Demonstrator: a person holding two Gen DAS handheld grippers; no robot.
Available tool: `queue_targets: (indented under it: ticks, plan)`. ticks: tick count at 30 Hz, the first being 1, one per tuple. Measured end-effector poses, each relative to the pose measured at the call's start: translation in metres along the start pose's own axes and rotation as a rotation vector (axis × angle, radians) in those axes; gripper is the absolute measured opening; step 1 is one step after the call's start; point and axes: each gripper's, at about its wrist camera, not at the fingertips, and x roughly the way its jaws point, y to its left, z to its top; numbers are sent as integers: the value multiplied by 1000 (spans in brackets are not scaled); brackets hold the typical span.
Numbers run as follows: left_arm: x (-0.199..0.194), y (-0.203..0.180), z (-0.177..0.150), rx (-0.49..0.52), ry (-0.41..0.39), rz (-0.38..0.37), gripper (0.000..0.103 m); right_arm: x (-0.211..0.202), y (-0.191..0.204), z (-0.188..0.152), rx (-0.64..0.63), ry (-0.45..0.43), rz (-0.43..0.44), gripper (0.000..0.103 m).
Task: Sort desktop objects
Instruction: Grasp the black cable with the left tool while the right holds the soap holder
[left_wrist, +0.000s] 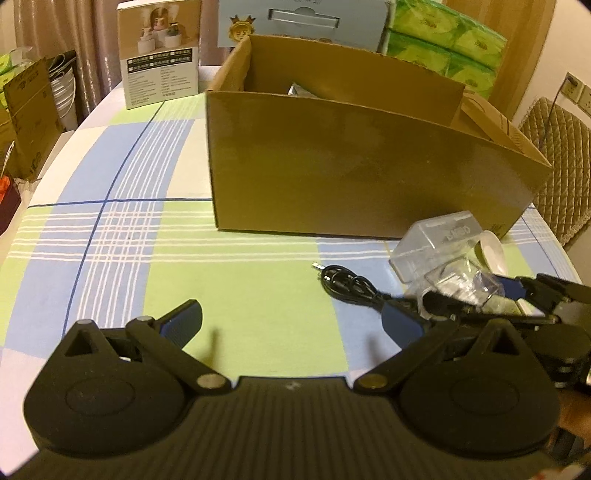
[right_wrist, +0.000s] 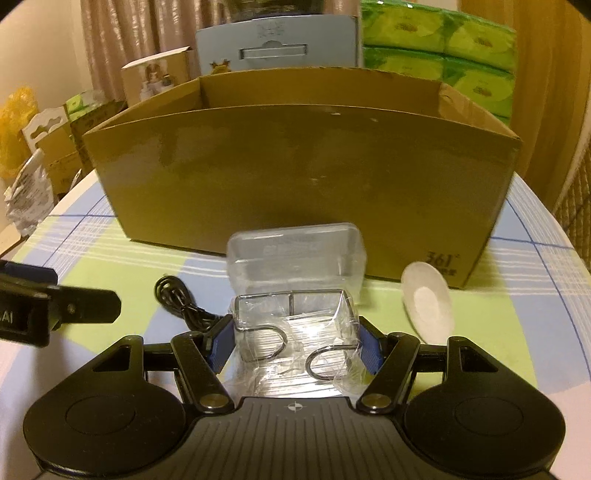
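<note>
My right gripper (right_wrist: 295, 336) is shut on a wire hook rack wrapped in clear film (right_wrist: 295, 310), with a blue pad pressing each side. Just beyond the rack a clear plastic case (right_wrist: 295, 251) lies on the checked tablecloth. A coiled black cable (right_wrist: 181, 299) lies to its left and a white round disc (right_wrist: 428, 299) to its right. Behind them stands an open cardboard box (right_wrist: 295, 166). My left gripper (left_wrist: 291, 317) is open over bare cloth, holding nothing. The cable (left_wrist: 347, 286) and the right gripper (left_wrist: 472, 295) with the rack (left_wrist: 476, 284) are to its right.
Behind the cardboard box (left_wrist: 351, 166) stand a white product box (left_wrist: 160, 55), a pale blue carton (left_wrist: 295, 22) and green tissue packs (left_wrist: 447, 48). A quilted chair (left_wrist: 557, 155) is at the right. Boxes and bags crowd the floor left of the table edge (left_wrist: 55, 155).
</note>
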Motion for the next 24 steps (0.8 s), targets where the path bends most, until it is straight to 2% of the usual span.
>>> queue_targets:
  ticks: [3,8,10,14,17,18,19,23,24]
  plan:
    - [-2,5,1,-19,-6,6,102,-3,8,-3,-35,11,98,64]
    - [3,-4,-3,-3,10,-29,101,-9,2,-9,-31,12,27,64]
    - [7,-14,-5,33,17,-57,88,-12,-5,-11,-18,14,-6,64]
    - [15,-34,-9,89,20,-75,72,-20,-20,-14,23,14,-50,64]
    - [18,-43,-11,117,6,-62,50,-25,-27,-17,49,13,-57,64]
    - [20,-45,-12,123,7,-53,40,-25,-27,-16,49,13,-55,64]
    - [22,-47,-13,130,10,-47,36,-26,-27,-16,48,13,-54,64]
    - [29,-52,-16,146,-7,-40,34,-26,-27,-15,55,12,-49,64]
    - [31,-52,-16,150,-8,-40,30,-26,-27,-16,53,12,-46,64]
